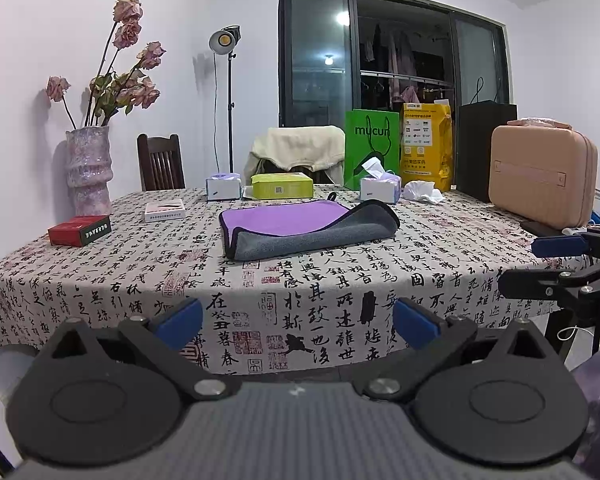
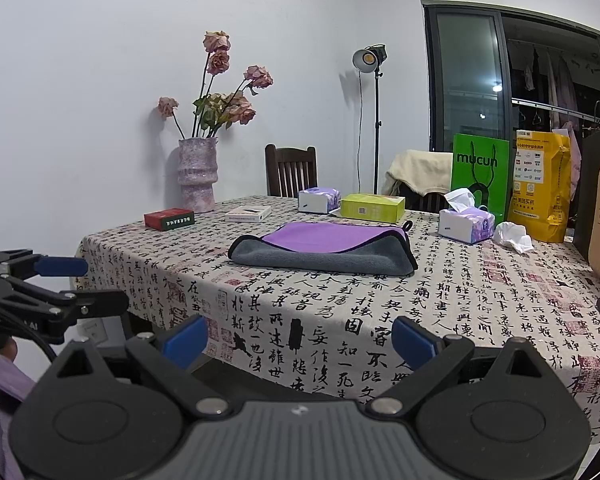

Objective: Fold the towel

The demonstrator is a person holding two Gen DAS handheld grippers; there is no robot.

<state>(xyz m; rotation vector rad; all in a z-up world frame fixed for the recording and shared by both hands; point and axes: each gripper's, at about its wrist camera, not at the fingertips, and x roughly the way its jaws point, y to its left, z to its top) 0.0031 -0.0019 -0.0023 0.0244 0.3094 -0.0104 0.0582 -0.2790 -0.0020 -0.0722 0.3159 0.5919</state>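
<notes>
A towel (image 1: 300, 232), purple on one side and grey on the other, lies on the table with its near grey part folded over the purple. It also shows in the right wrist view (image 2: 324, 248). My left gripper (image 1: 298, 324) is open and empty, held off the table's near edge, well short of the towel. My right gripper (image 2: 300, 338) is open and empty, also back from the table edge. The right gripper shows at the right of the left wrist view (image 1: 556, 264). The left gripper shows at the left of the right wrist view (image 2: 64, 280).
The table (image 1: 340, 280) has a calligraphy-print cloth. On it stand a vase of dried roses (image 1: 89, 168), a red box (image 1: 80, 231), a white box (image 1: 165, 210), tissue packs (image 1: 380, 188), a yellow-green box (image 1: 282, 186), bags (image 1: 370, 148) and a pink case (image 1: 540, 176).
</notes>
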